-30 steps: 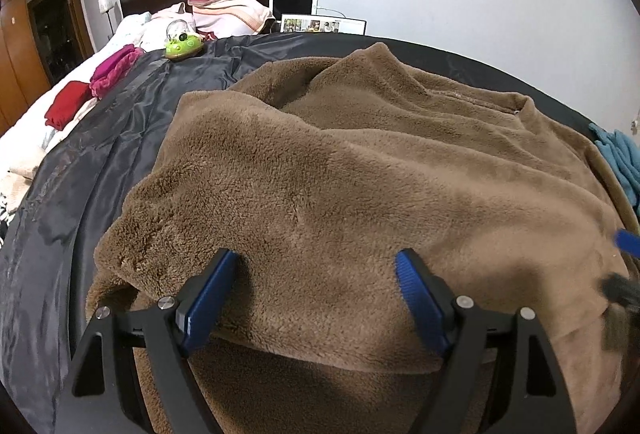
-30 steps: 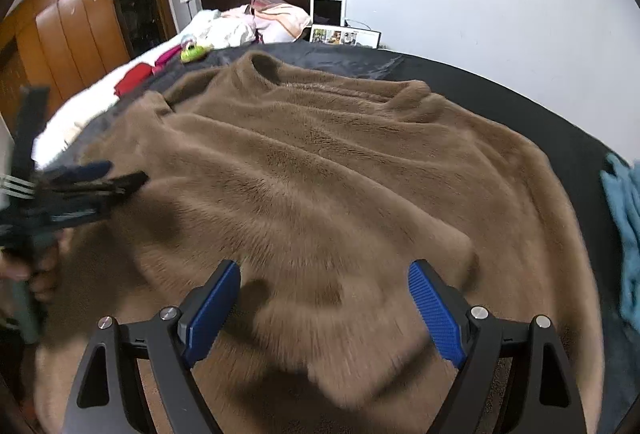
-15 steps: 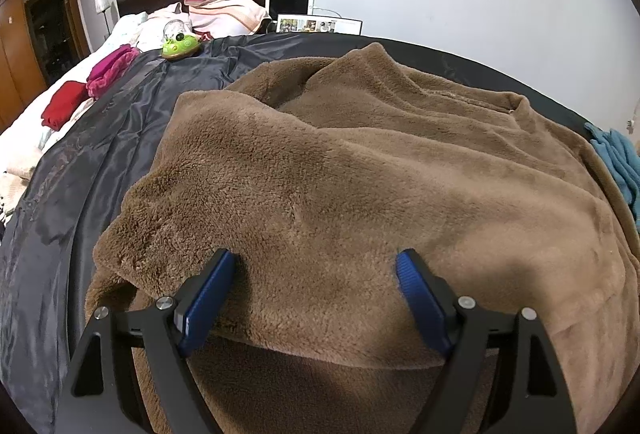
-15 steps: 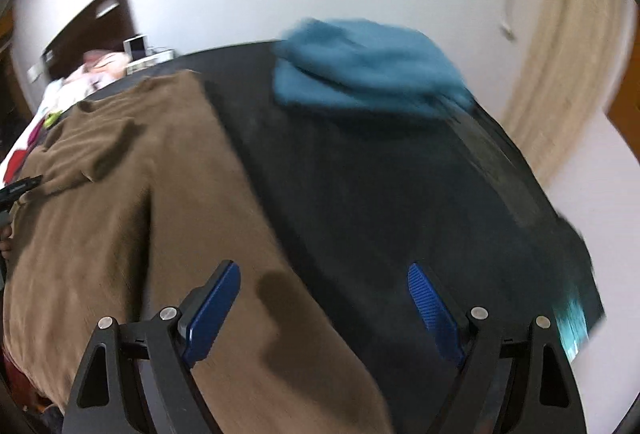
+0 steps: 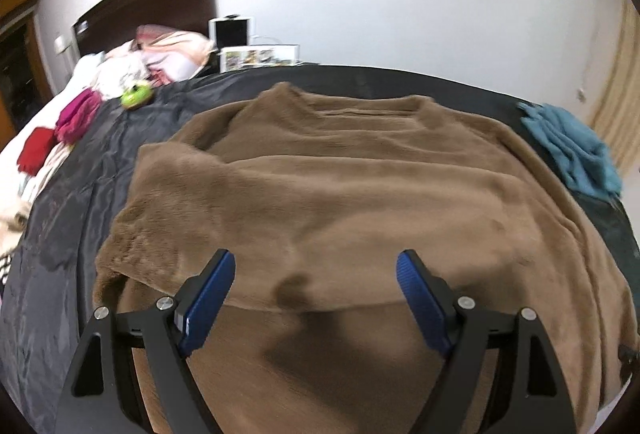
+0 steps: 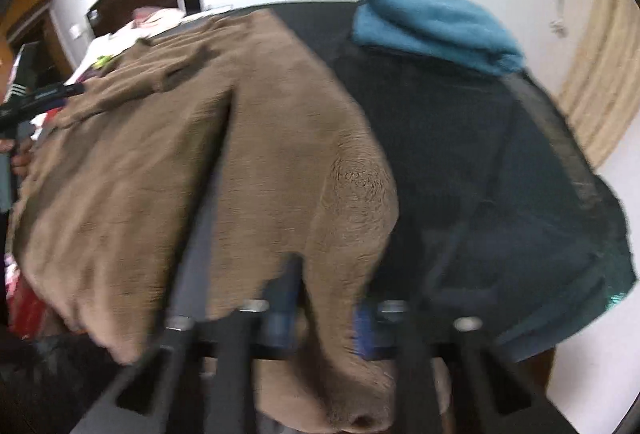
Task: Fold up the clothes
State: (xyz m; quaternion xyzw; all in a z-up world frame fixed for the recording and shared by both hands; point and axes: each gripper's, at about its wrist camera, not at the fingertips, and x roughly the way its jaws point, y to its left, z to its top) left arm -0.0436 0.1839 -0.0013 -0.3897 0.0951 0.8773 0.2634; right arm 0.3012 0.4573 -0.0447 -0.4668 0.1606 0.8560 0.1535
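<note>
While right gripper (image 6: 320, 318) pinches brown sweater (image 5: 360, 186) sleeve for folding, left gripper (image 5: 316, 294) hovers, 2 fingers wide.

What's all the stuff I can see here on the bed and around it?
Fleece sweater: one, brown, spread across the dark sheet.
Sheet: one, dark grey, covers the bed.
Blue garment: one, teal, crumpled at the bed's right edge.
Green toy: one, near the pillows.
Pink cloth: one, left side.
Red cloth: one, left side.
Pillows: pinkish pile, by the dark headboard.
Left gripper: black, blue jaws open above the sweater.
Right gripper: jaws closed on a sweater sleeve.
</note>
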